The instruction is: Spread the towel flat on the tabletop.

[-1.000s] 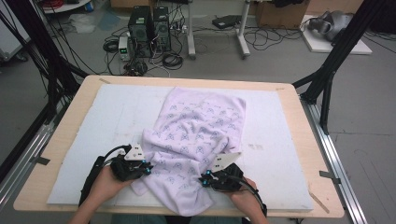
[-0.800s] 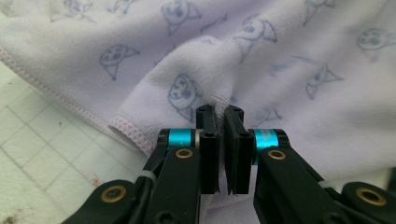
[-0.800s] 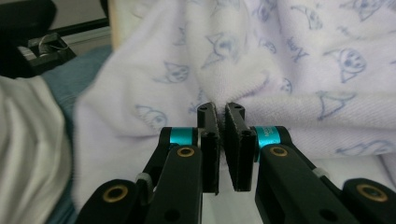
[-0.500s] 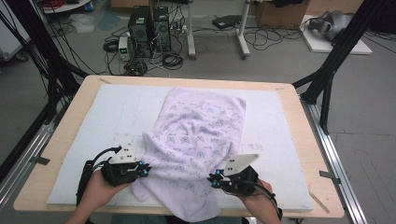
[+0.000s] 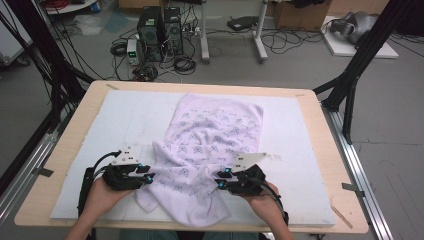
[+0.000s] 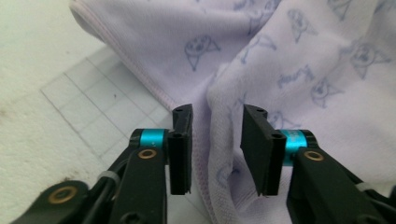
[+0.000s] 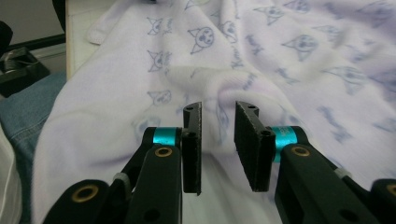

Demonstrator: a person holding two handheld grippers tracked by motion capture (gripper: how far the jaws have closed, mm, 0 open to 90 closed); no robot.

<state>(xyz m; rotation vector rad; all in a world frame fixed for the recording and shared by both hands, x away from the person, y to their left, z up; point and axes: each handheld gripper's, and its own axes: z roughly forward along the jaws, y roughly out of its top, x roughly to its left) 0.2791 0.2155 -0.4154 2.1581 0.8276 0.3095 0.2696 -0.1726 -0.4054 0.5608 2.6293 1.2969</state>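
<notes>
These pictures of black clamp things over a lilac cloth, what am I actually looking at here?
A person sits at a table and holds a hand tool with two black fingers in each hand. The high view looks down from above: the left gripper and the right gripper are both at the near end of a lilac towel printed with cat faces, lying rumpled on a white mat. The other two pictures come from cameras riding on the tools. In each, the fingers have just been opening; a towel fold lies between them, no longer pinched.
</notes>
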